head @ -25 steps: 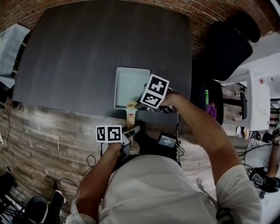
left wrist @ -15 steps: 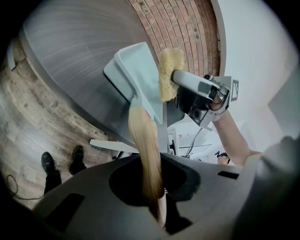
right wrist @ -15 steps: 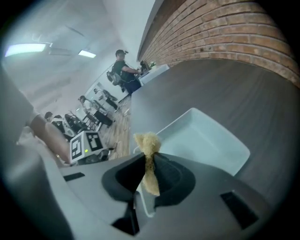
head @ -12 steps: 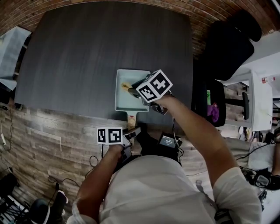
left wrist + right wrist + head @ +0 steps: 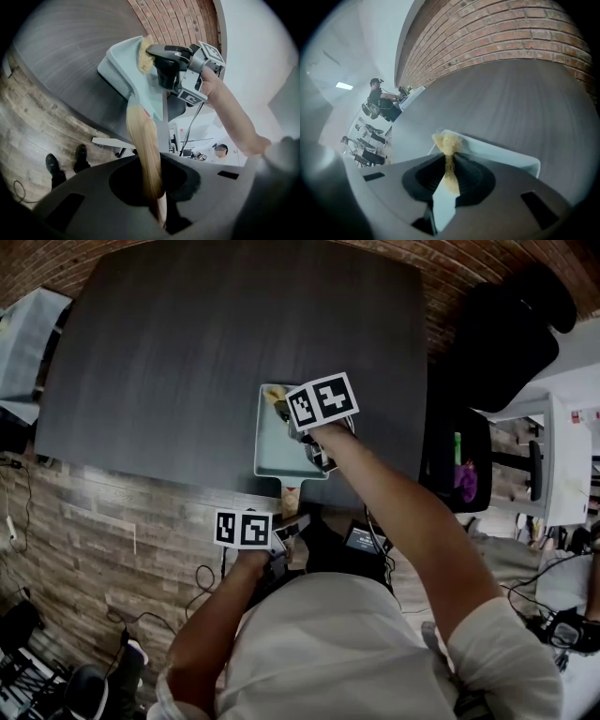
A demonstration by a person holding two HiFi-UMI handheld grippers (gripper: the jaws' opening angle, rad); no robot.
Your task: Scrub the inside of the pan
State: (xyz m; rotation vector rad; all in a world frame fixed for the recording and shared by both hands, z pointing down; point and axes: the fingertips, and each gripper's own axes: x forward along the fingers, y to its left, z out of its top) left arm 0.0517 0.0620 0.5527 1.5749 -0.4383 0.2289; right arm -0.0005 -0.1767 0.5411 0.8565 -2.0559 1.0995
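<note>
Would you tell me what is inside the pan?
A yellowish scrubber, clamped in the right gripper, at the far end of the pan. The floor beneath that gripper is covered.

The right gripper (image 5: pixel 283 411) has swept its yellow scourer (image 5: pixel 275 397) from the pan (image 5: pixel 274 454)'s near edge to its far corner.

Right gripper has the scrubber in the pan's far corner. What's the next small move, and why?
Probably drag the scrubber back along the pan floor toward the handle. The right gripper is shut on it at the far corner, the floor nearer the handle lies bare, and the left gripper clamps the handle to steady the pan.
</note>
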